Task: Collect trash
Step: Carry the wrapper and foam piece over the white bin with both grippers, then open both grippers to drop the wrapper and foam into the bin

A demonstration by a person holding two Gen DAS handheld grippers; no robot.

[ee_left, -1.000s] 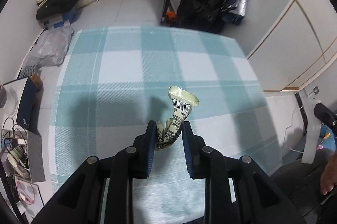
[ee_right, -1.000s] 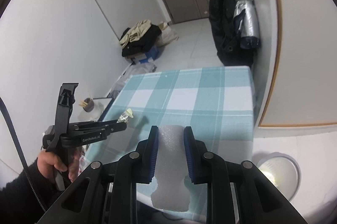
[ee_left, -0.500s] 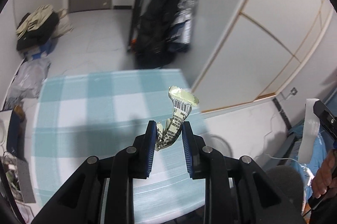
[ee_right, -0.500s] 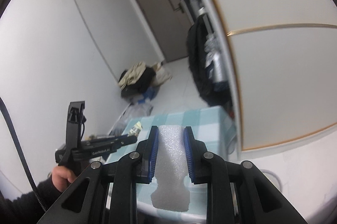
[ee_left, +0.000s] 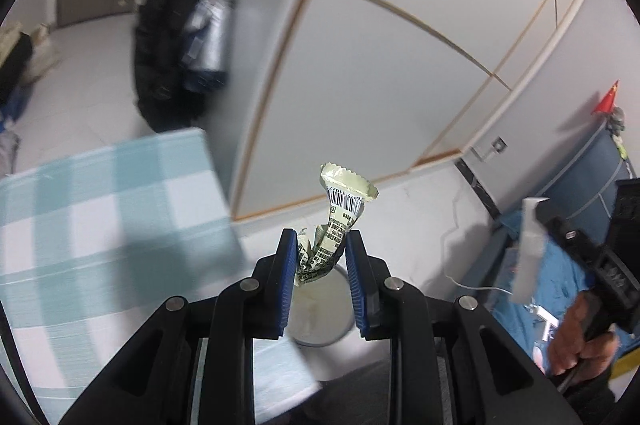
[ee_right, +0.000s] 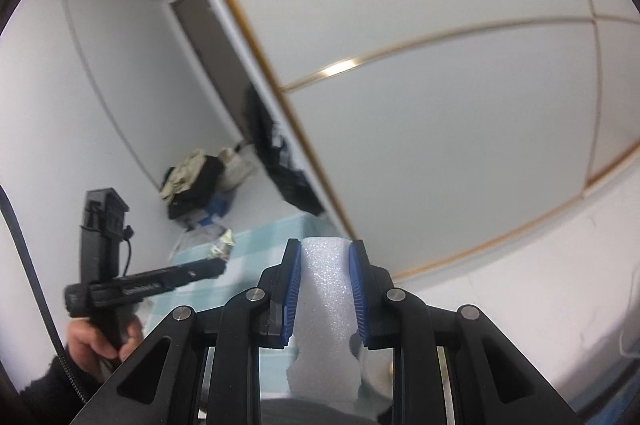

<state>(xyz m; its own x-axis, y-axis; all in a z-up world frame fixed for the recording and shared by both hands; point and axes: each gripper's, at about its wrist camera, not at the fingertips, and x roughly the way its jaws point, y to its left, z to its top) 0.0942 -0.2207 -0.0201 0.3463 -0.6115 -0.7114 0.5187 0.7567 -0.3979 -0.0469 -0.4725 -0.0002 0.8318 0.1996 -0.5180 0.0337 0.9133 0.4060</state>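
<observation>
Left wrist: checked tablecloth point(ee_left: 100, 209), white wardrobe panels point(ee_left: 380, 73) beyond

Foam piece point(ee_right: 328, 305) hides most of what may be a bin

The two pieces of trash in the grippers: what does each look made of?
The wrapper in the left gripper looks like thin printed plastic or foil film: crumpled, serrated edge, barcode. The white block in the right gripper looks like foam: matte, grainy, torn lower edge.
</observation>
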